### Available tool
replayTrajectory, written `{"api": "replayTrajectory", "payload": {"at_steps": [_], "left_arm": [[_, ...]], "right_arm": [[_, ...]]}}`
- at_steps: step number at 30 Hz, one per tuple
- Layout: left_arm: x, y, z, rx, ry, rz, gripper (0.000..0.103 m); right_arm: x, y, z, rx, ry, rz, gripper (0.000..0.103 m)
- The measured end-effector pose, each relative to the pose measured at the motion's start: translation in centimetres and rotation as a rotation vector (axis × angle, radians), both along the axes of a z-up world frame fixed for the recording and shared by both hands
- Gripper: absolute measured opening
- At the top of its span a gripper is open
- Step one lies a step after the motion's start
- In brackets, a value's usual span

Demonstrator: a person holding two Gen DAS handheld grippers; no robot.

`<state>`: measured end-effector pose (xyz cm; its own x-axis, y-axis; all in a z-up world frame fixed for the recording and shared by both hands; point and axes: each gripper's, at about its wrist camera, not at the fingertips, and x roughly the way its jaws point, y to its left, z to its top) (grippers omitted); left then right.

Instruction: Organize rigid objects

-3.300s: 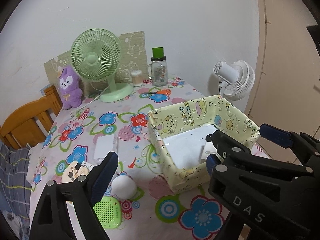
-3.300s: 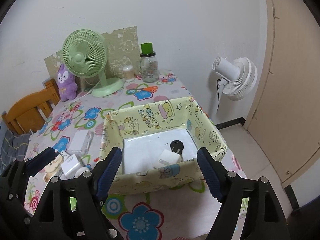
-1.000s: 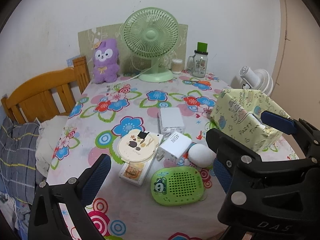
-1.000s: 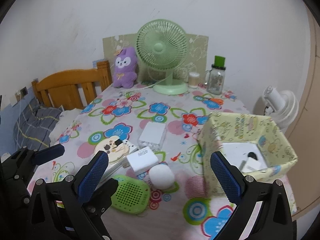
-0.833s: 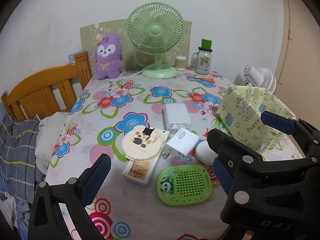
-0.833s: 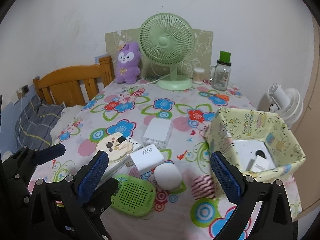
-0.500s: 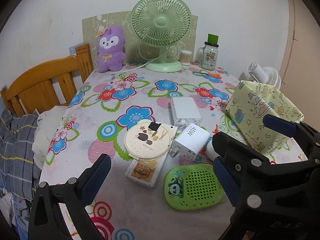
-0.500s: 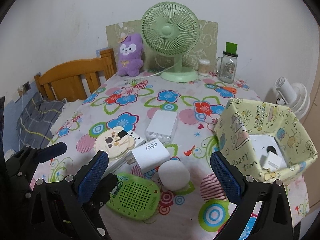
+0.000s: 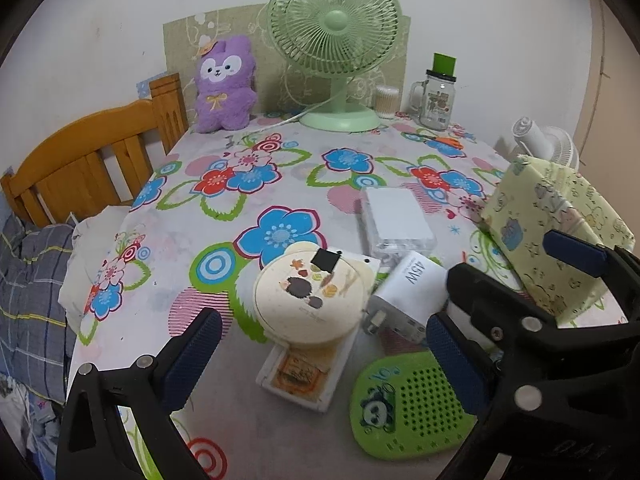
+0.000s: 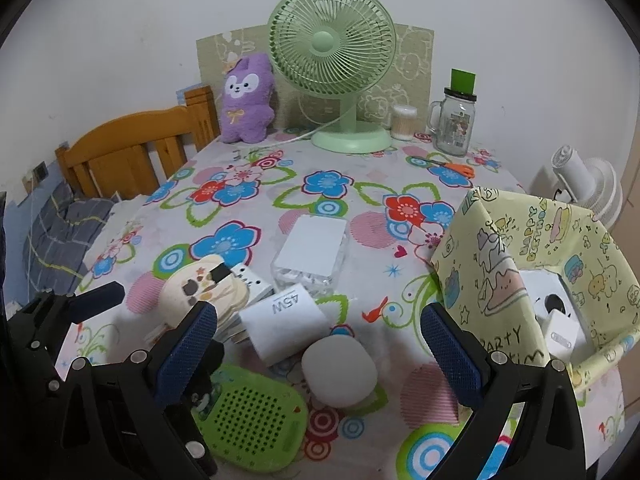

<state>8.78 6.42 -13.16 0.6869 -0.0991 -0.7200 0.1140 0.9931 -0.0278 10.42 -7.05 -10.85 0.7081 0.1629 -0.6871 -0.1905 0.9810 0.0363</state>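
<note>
Green speaker (image 10: 256,420), white charger (image 10: 286,320) and round tin (image 9: 310,292) crowd together beside the yellow box (image 10: 532,280); left gripper (image 9: 320,356) and right gripper (image 10: 320,356) both spread, empty.

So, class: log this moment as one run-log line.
left gripper: open, empty | right gripper: open, above white oval case | yellow box: holds white charger

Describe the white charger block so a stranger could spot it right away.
Start at the yellow patterned box on the floral table. Beside it lies a cluster of small items; the charger block is the white cube printed 45W, unlike the smooth white egg-shaped case touching it.
</note>
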Motion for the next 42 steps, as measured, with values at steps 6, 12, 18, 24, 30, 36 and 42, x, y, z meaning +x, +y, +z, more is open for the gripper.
{"api": "replayTrajectory", "payload": {"at_steps": [6,12,18,24,30,36,42], "left_arm": [[1.2,0.2,-0.9,0.011,0.023,0.0,0.103],[2.3,0.6,-1.5,0.021,0.041,-0.006,0.102],[3.2,0.7,-2.0,0.041,0.057,-0.005,0.096],[3.9,0.8,-2.4,0.028,0.073,-0.001,0.09],[4.0,0.8,-2.5,-0.016,0.079,-0.027,0.077],[3.6,0.6,-2.5,0.001,0.064,-0.03,0.077],[2.4,1.2,-2.4,0.008,0.066,-0.026,0.077]], "right_arm": [[1.1,0.0,-0.9,0.001,0.029,-0.006,0.103],[2.2,0.0,-2.0,0.04,0.097,-0.009,0.103],[3.1,0.2,-2.5,0.036,0.122,-0.018,0.103],[3.6,0.2,-2.8,0.04,0.132,-0.022,0.103],[3.9,0.2,-3.0,0.066,0.145,-0.016,0.103],[3.7,0.5,-3.1,0.057,0.154,-0.002,0.103],[3.4,1.2,-3.2,0.035,0.156,0.042,0.103]]}}
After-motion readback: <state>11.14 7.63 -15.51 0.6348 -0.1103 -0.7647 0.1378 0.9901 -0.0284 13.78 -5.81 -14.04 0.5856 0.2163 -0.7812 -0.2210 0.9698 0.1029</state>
